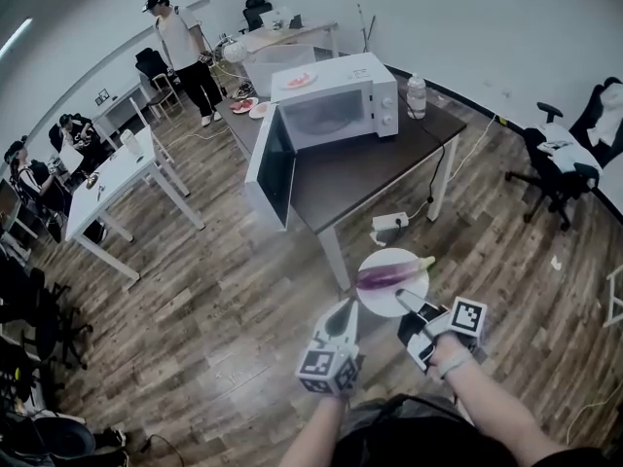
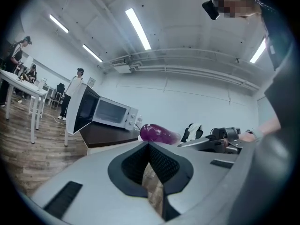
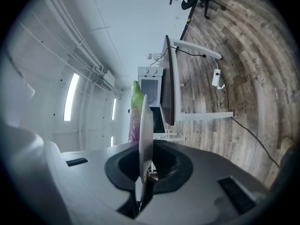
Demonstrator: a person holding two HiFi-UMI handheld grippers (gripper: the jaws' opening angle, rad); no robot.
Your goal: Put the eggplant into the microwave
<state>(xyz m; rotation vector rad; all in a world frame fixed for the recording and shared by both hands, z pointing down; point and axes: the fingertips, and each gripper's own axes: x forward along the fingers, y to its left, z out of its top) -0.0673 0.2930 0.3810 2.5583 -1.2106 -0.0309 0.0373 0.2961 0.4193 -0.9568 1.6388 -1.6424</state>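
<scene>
Head view: the right gripper (image 1: 409,305) pinches the rim of a white plate (image 1: 378,303) bearing 1 purple eggplant (image 1: 389,275), well apart from the open-doored microwave (image 1: 341,105). The left gripper (image 1: 343,311) hangs just beside it.

Left gripper view: jaws pressed together, empty.

Right gripper view: jaws clamp the plate edge-on.

The glossy eggplant lies loose and would likely roll, so the stiff, breakable plate wants a level rim hold.

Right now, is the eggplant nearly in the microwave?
Partly. Done: the door of the microwave stands open. In hand: the right gripper pinches the plate by its rim, with the eggplant lying on it, short of the table. To do: carry it over and set it inside.
</scene>
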